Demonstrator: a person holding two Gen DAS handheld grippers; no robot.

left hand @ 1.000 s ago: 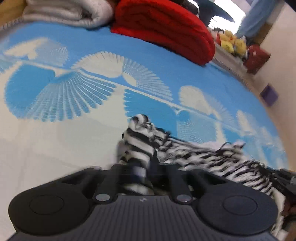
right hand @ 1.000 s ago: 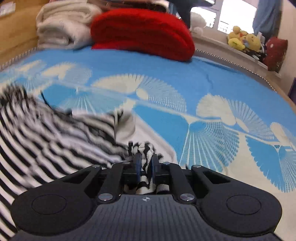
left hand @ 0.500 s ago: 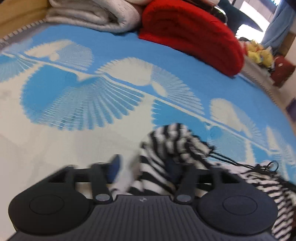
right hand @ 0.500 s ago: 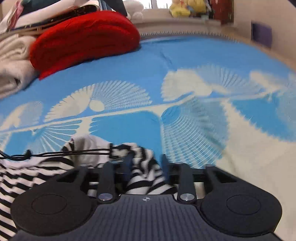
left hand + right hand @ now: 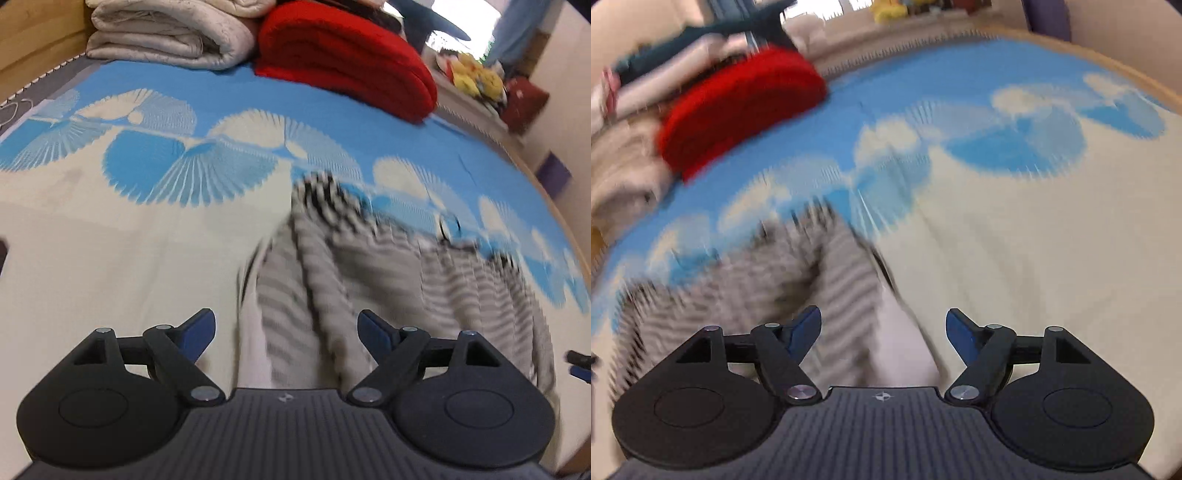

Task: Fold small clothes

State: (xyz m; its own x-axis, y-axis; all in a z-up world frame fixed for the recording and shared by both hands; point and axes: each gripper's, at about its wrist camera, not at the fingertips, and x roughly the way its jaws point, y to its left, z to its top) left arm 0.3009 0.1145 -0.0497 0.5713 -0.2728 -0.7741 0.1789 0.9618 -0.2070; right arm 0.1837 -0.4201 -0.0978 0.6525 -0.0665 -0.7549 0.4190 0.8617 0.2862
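We have both tools opening over the bed (image 5: 110,280). The left tool (image 5: 286,328) stands wide, its blue pads clear of the cloth, gripping nothing; the right tool (image 5: 882,330) is likewise spreading with nothing pinched. The striped garment (image 5: 388,273) lies on the bedspread ahead of us, from about 12 to 3 o'clock of the left tool, and from 9 to 12 o'clock of the right tool (image 5: 775,280); both views are smeared, so we cannot tell how flat it lies.

The risk we judge greatest: the cloth, just let go, may slump or bunch, spoiling the fold line. A thin dark cord (image 5: 448,223) near the far edge could snag a pad. The red blanket (image 5: 347,59) and pale quilt (image 5: 166,33) at 12 o'clock sit well apart.
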